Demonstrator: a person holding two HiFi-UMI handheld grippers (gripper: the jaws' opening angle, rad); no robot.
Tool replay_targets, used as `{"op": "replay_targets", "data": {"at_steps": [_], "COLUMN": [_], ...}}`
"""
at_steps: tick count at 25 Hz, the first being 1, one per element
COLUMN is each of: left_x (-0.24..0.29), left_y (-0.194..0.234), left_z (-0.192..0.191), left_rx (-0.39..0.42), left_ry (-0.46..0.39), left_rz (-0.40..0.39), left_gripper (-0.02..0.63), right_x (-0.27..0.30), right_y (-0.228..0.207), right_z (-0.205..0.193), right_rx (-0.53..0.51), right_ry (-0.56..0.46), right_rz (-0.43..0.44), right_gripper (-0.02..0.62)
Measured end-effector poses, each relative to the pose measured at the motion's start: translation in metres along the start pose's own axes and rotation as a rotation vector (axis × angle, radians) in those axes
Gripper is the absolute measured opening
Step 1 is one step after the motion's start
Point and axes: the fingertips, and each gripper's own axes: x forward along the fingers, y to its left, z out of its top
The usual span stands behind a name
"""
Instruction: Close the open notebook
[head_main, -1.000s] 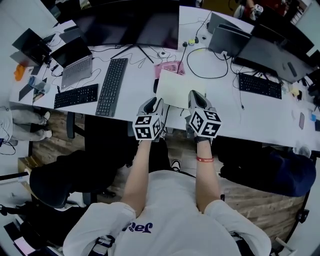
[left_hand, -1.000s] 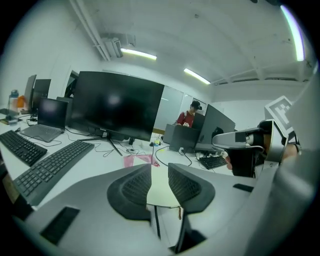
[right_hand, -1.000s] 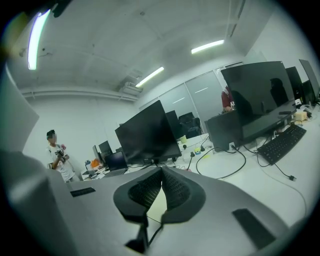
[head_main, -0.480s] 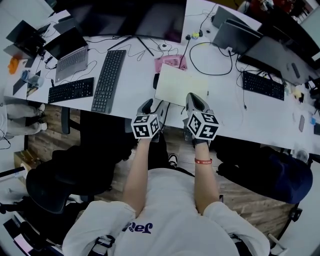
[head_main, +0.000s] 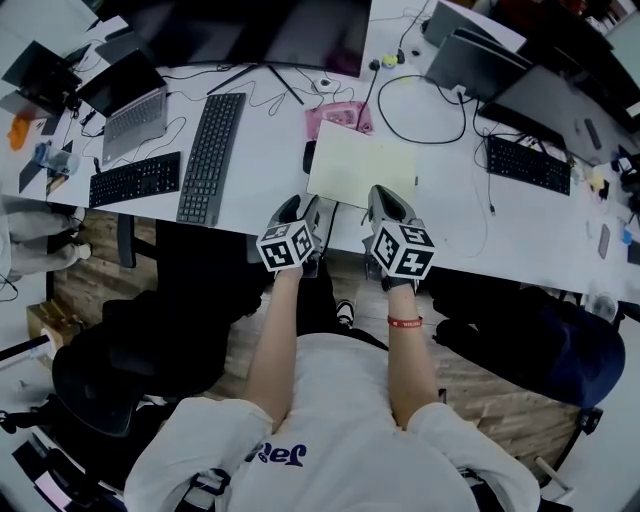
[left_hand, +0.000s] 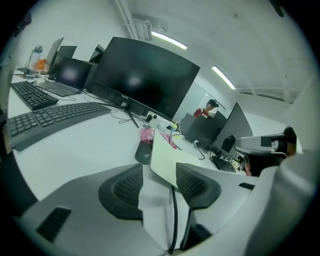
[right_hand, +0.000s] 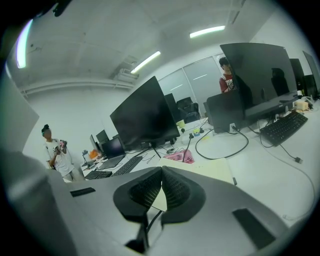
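One notebook (head_main: 360, 165), unmoved on the desk (head_main: 265, 170). Two grippers: left gripper (head_main: 297, 212) just opened wide, empty; right gripper (head_main: 392, 200) pinched together.

The right gripper (right_hand: 161, 171) has its jaws closed tip to tip, nothing pinched between them. Just beyond, a cream notebook (right_hand: 205, 169) lies flat on the white tabletop (right_hand: 280, 165). Past it are a pink object (right_hand: 176, 157), a looped black cable (right_hand: 220, 146) and a large dark monitor (right_hand: 145, 117)
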Motion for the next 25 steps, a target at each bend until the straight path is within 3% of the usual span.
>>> {"op": "replay_targets", "data": {"at_steps": [3, 9, 19, 25], "left_x": [0.006, 0.019, 0.028, 0.025], "left_y": [0.010, 0.018, 0.015, 0.016], "left_z": [0.000, -0.004, -0.006, -0.005], "left_rx": [-0.035, -0.096, -0.124, -0.163], "left_ry": [0.007, 0.035, 0.063, 0.056], "left_rz": [0.017, 0.003, -0.002, -0.015], "left_gripper": [0.175, 0.166, 0.071, 0.051], "right_x": [0.004, 0.010, 0.010, 0.005], "right_y": [-0.002, -0.009, -0.024, -0.025], "right_z": [0.000, -0.003, -0.002, 0.002], "right_rx": [0.004, 0.022, 0.058, 0.073], "right_ry": [0.001, 0.009, 0.003, -0.012], "right_rz": [-0.005, -0.018, -0.040, -0.046], "right_gripper": [0.015, 0.015, 0.015, 0.015]}}
